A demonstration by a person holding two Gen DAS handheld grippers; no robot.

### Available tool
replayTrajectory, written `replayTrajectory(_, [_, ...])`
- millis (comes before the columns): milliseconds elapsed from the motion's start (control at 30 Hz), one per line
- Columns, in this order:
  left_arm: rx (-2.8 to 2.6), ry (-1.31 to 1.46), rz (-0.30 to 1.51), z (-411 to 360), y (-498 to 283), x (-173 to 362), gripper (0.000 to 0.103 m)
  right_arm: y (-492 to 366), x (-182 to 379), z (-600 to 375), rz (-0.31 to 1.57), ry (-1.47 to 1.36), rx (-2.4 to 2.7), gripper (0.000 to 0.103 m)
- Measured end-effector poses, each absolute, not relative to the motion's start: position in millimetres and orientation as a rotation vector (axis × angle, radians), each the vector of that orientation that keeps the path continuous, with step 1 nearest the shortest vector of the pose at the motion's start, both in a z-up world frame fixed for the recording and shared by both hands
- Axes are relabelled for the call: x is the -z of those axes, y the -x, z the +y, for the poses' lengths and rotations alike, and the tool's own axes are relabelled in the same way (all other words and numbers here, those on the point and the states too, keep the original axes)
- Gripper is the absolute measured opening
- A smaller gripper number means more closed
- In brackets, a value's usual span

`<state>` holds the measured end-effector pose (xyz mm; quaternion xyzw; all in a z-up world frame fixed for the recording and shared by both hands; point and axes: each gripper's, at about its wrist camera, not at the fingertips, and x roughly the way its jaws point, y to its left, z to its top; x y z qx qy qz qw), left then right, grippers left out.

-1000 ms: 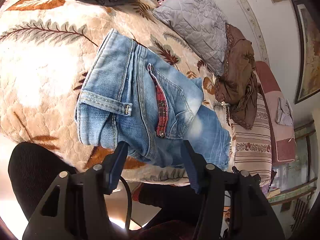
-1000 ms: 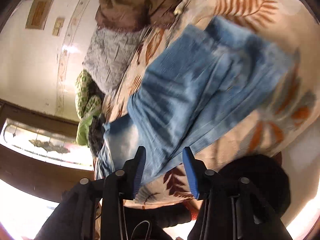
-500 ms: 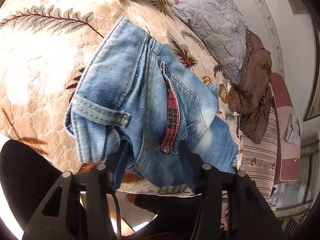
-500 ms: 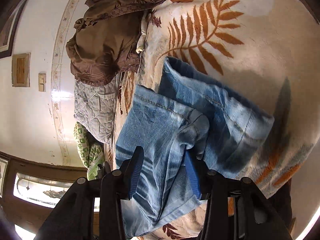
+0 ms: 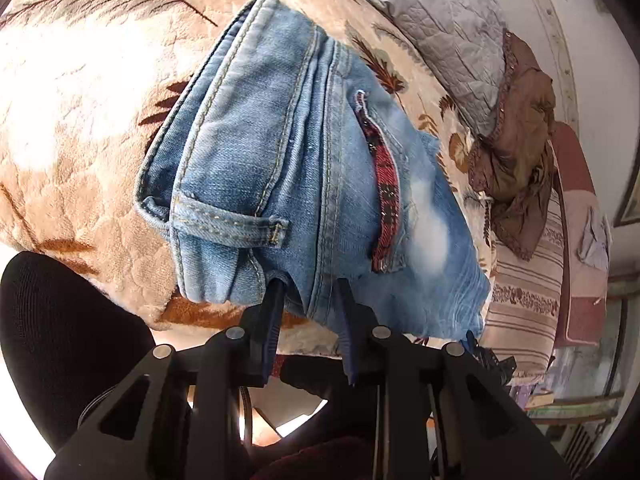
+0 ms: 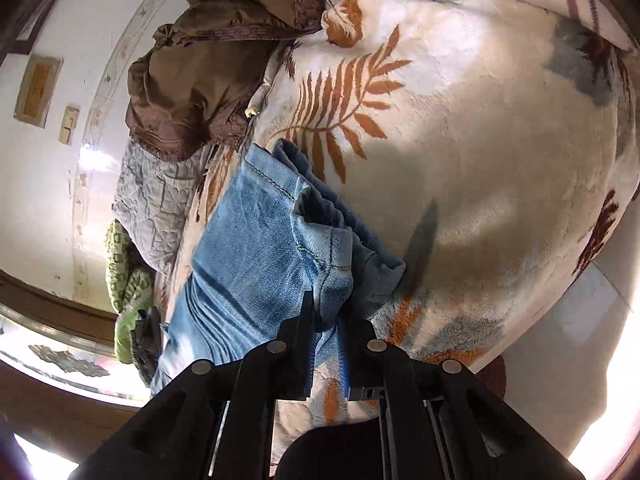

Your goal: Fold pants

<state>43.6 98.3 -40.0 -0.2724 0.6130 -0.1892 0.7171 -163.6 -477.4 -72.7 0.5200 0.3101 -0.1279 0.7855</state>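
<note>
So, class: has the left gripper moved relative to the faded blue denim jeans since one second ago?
Yes. The left gripper has closed in on the jeans lying on the leaf-print blanket, now pinching their near edge.

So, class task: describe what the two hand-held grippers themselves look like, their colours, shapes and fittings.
The left hand-held gripper and right hand-held gripper look alike: matte black angular frames with triangular cut-outs, round silver bolt heads at the joints, and two flat, narrow fingers with dark blue pads. A thin black cable loops under the left frame.

The pants (image 5: 280, 152) are faded light-blue denim with a red plaid strip (image 5: 386, 192). The blanket (image 6: 500, 152) is cream with orange fern leaves; a brown garment (image 6: 192, 80) lies against a grey quilted pillow (image 5: 448, 40).
</note>
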Motion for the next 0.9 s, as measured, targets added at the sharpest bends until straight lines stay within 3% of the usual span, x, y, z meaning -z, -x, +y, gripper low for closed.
replayTrajectory(167, [0.606,0.481,1.238,109,-19,-8,0.028,184,39,-491,0.611,-1.102,0.357,0.021])
replayTrajectory(200, [0.600,0.462,1.201,113,-21,-17,0.038,185,30,-494,0.597,-1.079,0.373,0.024])
replayTrajectory(233, [0.575,0.447,1.164,117,-28,-25,0.054,181,22,-497,0.590,-1.055,0.373,0.031])
replayTrajectory(300, [0.493,0.436,1.109,124,-51,-31,0.069,164,9,-498,0.592,-1.013,0.361,0.040])
replayTrajectory(333, [0.465,0.462,1.106,128,-66,-28,0.070,152,4,-498,0.599,-0.994,0.340,0.049])
replayTrajectory(400, [0.454,0.539,1.158,135,-99,-12,0.070,124,-1,-498,0.611,-0.958,0.305,0.056])
replayTrajectory(533, [0.386,0.599,1.275,132,-146,26,0.069,72,8,-506,0.660,-0.907,0.320,0.058])
replayTrajectory(600, [0.384,0.598,1.299,125,-154,33,0.063,45,21,-509,0.735,-0.900,0.322,0.059])
replayTrajectory(633, [0.407,0.599,1.297,120,-154,32,0.046,34,28,-508,0.770,-0.894,0.291,0.051])
replayTrajectory(700, [0.437,0.571,1.283,112,-152,25,0.028,18,29,-499,0.823,-0.805,0.225,0.012])
replayTrajectory(833, [0.434,0.520,1.250,104,-147,24,0.028,44,2,-501,0.635,-0.744,0.266,0.011])
replayTrajectory(900, [0.419,0.521,1.274,102,-147,36,0.028,49,19,-512,0.677,-0.747,0.337,0.011])
